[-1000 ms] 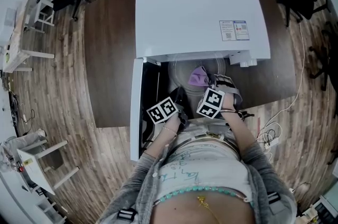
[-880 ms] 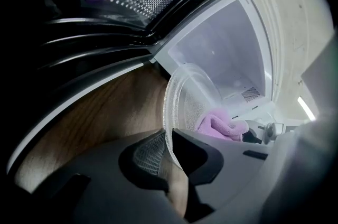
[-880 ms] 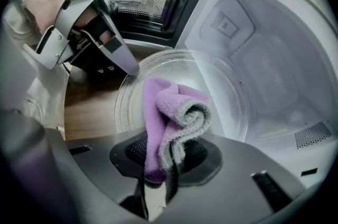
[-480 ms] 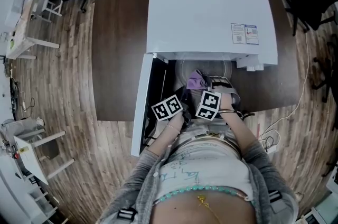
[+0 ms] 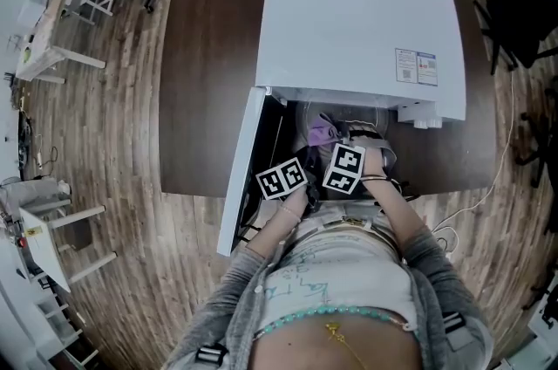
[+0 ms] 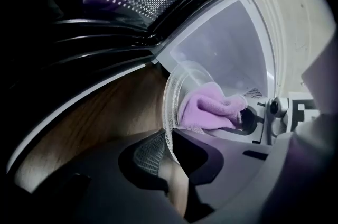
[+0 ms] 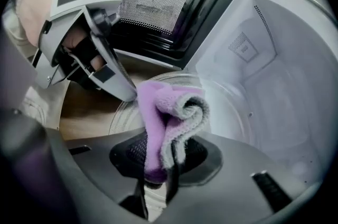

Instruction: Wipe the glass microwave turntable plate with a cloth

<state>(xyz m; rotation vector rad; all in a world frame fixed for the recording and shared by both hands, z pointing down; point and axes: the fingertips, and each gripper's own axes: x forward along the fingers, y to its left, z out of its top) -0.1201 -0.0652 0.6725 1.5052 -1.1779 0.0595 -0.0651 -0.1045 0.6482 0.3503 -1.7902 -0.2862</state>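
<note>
Leftward over the glass, the right gripper (image 7: 158,178) has dragged the purple cloth (image 7: 169,117), its jaws clamped on a fold. The left gripper (image 6: 169,157) pinches the turntable plate (image 6: 177,93) by its rim, tilted at the open microwave's (image 5: 357,37) mouth. Hard wiping pressure could lever the slick rim loose, likely dropping it onto the counter (image 5: 200,80).

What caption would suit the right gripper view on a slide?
Right gripper clamps a purple cloth against the glass turntable plate, held by the left gripper.
</note>
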